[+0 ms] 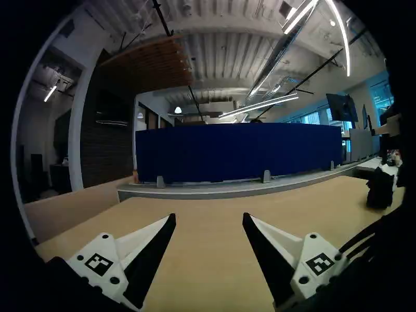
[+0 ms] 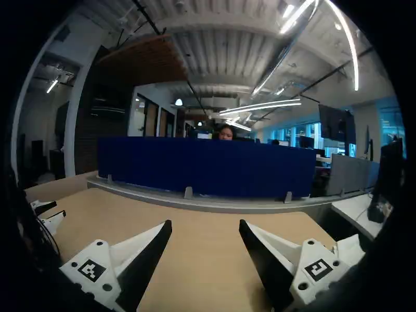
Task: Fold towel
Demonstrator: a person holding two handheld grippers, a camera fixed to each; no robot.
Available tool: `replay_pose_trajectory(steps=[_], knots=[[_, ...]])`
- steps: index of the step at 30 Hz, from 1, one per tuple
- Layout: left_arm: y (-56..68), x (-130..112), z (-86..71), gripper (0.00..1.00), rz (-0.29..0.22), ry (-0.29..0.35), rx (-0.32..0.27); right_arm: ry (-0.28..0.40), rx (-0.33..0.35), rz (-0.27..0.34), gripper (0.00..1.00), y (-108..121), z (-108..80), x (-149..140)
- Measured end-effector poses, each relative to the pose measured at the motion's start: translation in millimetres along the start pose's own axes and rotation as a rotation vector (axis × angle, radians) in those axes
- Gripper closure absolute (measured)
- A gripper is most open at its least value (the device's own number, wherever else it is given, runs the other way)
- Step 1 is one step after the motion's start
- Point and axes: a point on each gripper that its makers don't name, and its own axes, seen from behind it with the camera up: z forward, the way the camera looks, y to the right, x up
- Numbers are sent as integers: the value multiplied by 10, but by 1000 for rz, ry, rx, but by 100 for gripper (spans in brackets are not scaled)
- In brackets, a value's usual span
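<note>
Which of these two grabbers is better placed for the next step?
Neither, as far as I can judge: left gripper and right gripper both hover open over the wooden desk, facing the blue divider.

in the right gripper view the blue partition hides a person up to the head. at the table's left edge the left gripper is cut off past its two white tips. in the left gripper view a dark shape at the table's right edge is too dim to name. the right gripper's own fingers run off the picture's bottom edge.
</note>
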Motion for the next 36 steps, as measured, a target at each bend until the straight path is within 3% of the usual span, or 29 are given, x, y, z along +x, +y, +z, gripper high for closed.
replay_pose_trajectory(steps=[12, 24, 36], knots=[[-32, -301, 14, 5, -41, -18, 3, -15, 11, -7, 0, -72, 21, -97], [-22, -299, 18, 5, -35, -11, 3, -17, 18, -2, 0, -106, 71, -115], [-13, -309, 1, 5, -33, -11, 4, 3, 6, 9, 0, -2, 53, -64]])
